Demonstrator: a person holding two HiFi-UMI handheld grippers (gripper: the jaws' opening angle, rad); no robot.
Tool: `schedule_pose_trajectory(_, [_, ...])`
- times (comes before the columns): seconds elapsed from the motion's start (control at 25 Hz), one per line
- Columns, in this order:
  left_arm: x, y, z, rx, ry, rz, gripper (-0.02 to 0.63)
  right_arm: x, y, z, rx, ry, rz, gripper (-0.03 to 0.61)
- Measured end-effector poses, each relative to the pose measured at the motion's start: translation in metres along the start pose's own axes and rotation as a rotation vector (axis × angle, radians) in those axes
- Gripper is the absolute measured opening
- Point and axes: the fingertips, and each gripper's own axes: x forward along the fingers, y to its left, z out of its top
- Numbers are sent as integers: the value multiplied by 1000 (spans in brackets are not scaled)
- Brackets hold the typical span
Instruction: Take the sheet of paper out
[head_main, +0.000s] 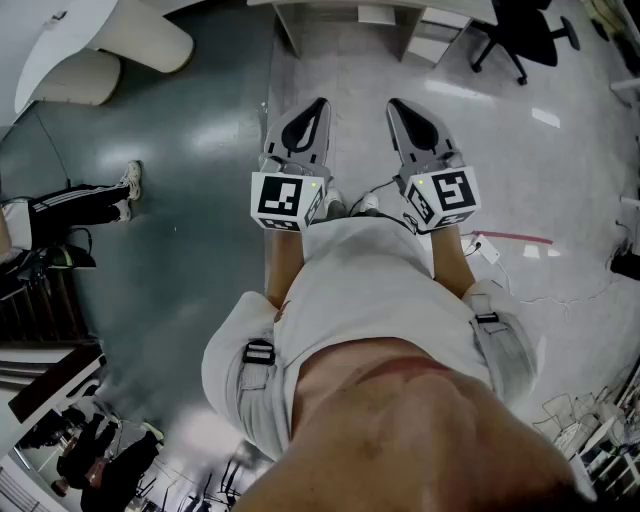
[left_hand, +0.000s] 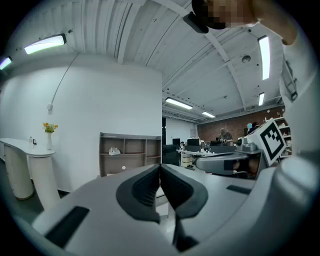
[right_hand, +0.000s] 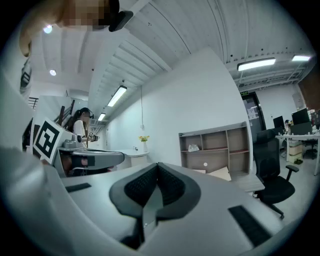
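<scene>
No sheet of paper shows in any view. I stand on the floor and hold both grippers level in front of my body, side by side. My left gripper (head_main: 319, 104) has its jaws pressed together with nothing between them, as its own view confirms (left_hand: 160, 171). My right gripper (head_main: 393, 104) is likewise shut and empty (right_hand: 158, 171). Each gripper also appears from the side in the other's view: the right gripper (left_hand: 235, 161) with its marker cube, and the left gripper (right_hand: 87, 160).
A low wooden shelf unit (left_hand: 131, 152) (right_hand: 215, 147) stands against the white wall ahead. A white counter (left_hand: 22, 150) carries a vase of flowers (left_hand: 48, 131). A black office chair (right_hand: 272, 172) (head_main: 525, 35) is at the right, and a white desk (head_main: 350, 15) ahead. Another person's legs (head_main: 80, 200) are at the left.
</scene>
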Motion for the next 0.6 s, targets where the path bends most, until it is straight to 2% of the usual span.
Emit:
schedule_pose_trajectory(0.2, [-8, -10, 1, 10, -2, 8, 23, -11, 5, 0, 12, -10, 5, 20])
schedule_pose_trajectory(0.6, [-3, -19, -2, 7, 4, 51, 23, -14, -14, -1, 32, -23, 18, 21])
